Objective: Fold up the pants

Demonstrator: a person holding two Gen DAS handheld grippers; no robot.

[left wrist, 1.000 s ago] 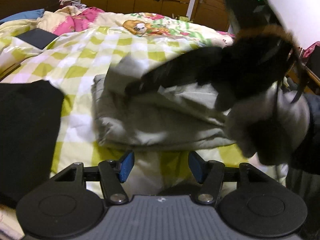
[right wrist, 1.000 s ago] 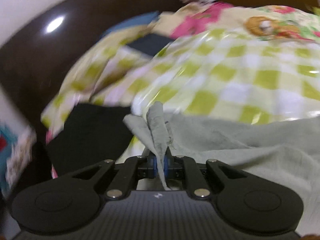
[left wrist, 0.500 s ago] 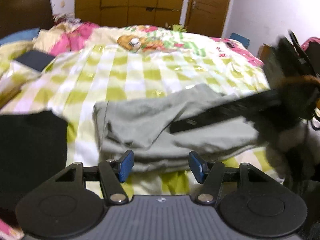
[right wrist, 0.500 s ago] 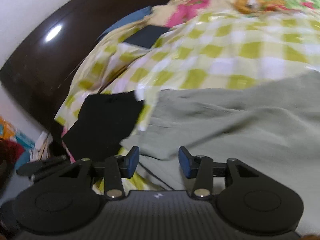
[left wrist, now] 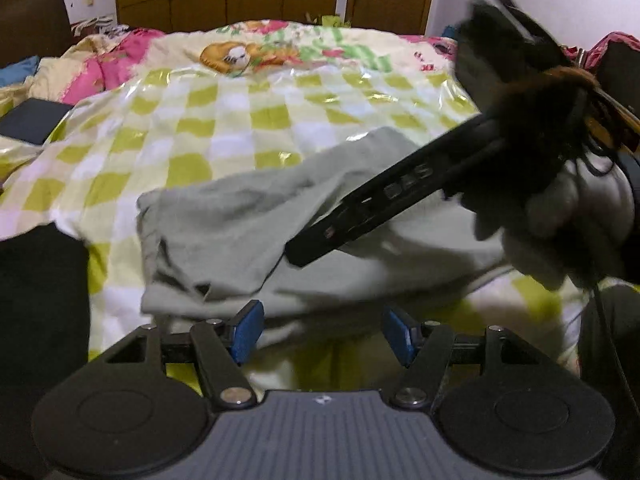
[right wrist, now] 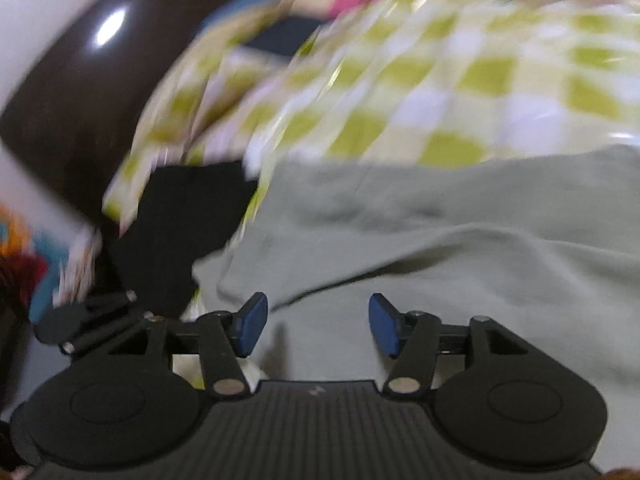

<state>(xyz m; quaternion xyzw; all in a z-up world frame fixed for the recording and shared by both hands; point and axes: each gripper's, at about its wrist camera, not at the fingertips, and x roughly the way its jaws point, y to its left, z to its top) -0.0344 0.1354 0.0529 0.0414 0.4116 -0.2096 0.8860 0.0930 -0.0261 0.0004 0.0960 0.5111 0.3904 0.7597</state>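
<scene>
Grey-green pants (left wrist: 232, 236) lie folded on the green-and-white checked bedspread (left wrist: 192, 120); they also fill the right wrist view (right wrist: 460, 248). My left gripper (left wrist: 322, 334) is open and empty, just short of the pants' near edge. My right gripper (right wrist: 314, 324) is open and empty, low over the pants' near layer. In the left wrist view the right gripper's body (left wrist: 384, 208) reaches in from the right over the pants, held by a hand in a fuzzy sleeve.
A black garment (left wrist: 40, 312) lies on the bed left of the pants, also in the right wrist view (right wrist: 180, 224). A dark flat item (left wrist: 32, 120) sits at far left. Pillows and a cartoon quilt (left wrist: 248, 52) lie beyond. Wooden wardrobes stand behind.
My right gripper let go of the pants' fabric, opened, and pulled back over the folded pants. The lifted layer now lies flat. My left gripper stayed open.
</scene>
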